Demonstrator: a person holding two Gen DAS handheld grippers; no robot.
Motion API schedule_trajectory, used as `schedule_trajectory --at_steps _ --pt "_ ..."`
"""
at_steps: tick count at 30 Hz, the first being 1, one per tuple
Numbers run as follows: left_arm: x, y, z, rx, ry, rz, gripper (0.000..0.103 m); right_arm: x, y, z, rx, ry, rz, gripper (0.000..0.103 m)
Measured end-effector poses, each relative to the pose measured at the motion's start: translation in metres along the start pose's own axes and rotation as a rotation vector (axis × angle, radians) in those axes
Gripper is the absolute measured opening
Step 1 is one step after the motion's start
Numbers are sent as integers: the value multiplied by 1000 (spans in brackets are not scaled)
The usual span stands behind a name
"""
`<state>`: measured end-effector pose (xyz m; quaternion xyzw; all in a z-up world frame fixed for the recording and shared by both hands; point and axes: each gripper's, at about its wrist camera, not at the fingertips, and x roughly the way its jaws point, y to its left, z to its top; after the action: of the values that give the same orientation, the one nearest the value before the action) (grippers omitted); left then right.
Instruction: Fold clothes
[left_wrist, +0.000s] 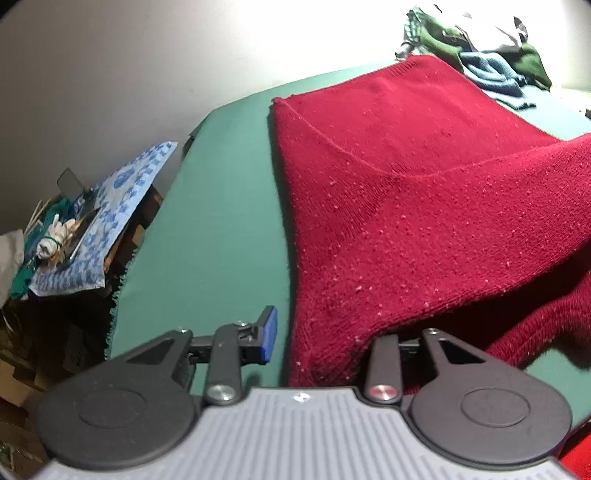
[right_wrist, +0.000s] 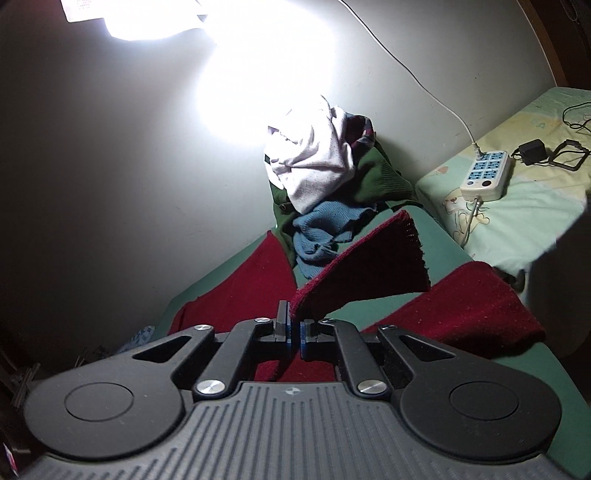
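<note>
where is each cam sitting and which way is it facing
Left wrist: on the left gripper, angled down over the green table at the red sweater; its jaws stand apart.
Right wrist: on the right gripper, facing the wall and clothes pile; jaws shut on a red sleeve.
Shared: the sweater, table and clothes pile.

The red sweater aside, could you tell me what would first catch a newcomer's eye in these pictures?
A glaring white light blazes on the wall above a heap of clothes at the green table's far end. The right gripper, jaws shut, lifts a flap of the red sweater.
</note>
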<state>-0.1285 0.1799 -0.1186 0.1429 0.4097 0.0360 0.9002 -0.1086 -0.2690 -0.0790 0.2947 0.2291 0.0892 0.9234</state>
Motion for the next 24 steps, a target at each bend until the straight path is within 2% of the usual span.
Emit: schedule_trajectory --at_steps 4,6,9,12,16,20,23,24 --pt "6 1 -4 12 29 37 40 2 -7 -6 -19 51 -29 5" --pt "9 4 -6 12 44 41 44 7 -9 -10 -44 80 -63 5" --pt "8 2 -8 29 48 50 51 14 -6 -21 -153 133 -128 5" --pt "5 1 -8 55 53 28 53 24 -2 -30 -257 193 -172 5" --pt "5 -1 -9 136 61 36 56 38 -2 -38 -327 251 -208 5" --pt "-7 1 -9 225 80 -16 58 44 -8 -37 -346 326 -228 13" --pt "-22 6 -10 294 97 -63 59 39 -11 -27 -365 394 -176 15" --pt "-30 11 -8 290 100 -84 59 37 -12 -23 -373 419 -154 16"
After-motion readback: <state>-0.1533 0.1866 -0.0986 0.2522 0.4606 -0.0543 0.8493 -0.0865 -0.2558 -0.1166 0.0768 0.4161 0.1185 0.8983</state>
